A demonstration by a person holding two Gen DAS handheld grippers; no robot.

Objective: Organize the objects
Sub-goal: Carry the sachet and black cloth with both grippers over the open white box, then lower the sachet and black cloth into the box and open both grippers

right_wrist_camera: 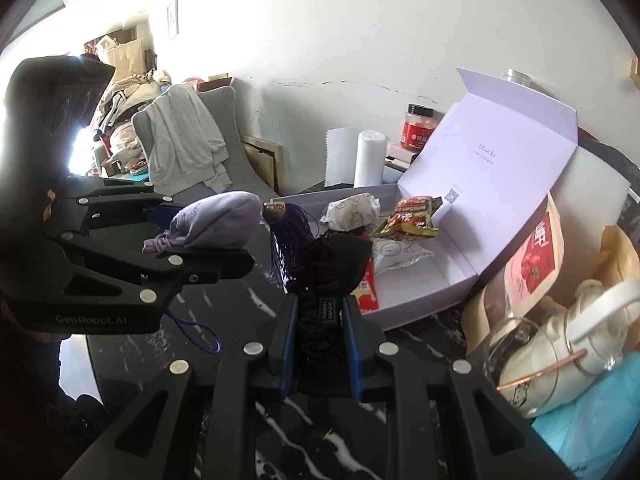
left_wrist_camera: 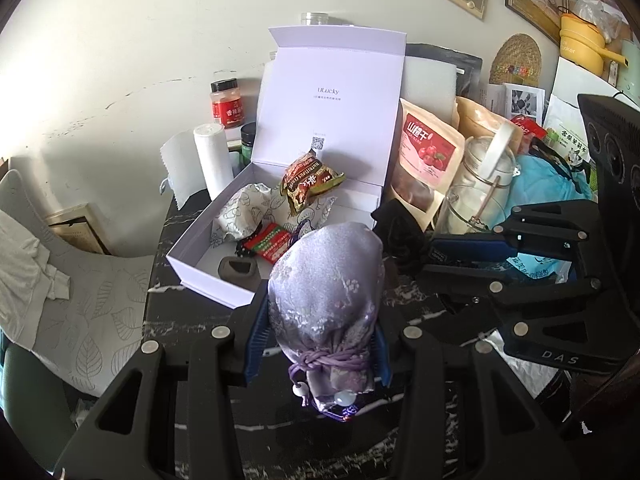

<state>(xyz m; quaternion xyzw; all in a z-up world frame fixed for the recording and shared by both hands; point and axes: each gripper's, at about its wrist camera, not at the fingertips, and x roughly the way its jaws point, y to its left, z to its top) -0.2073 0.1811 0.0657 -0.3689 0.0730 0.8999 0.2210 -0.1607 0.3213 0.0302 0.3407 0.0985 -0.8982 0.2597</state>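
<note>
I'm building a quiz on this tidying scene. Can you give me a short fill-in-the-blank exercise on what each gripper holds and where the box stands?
1. The left gripper is shut on a pouch of ____ colour.
2. The right gripper is shut on a ____ scrunchie.
3. The lid of the white box stands ____.
4. Left of the box stands a roll of ____ towels.

Missing words: purple; black; open; paper

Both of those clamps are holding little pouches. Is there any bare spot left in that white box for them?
Yes: the open white cardboard box has bare floor along its near right side, beside the red packet. Its far left, around the green snack bag and patterned wrapper, is crowded.
</note>
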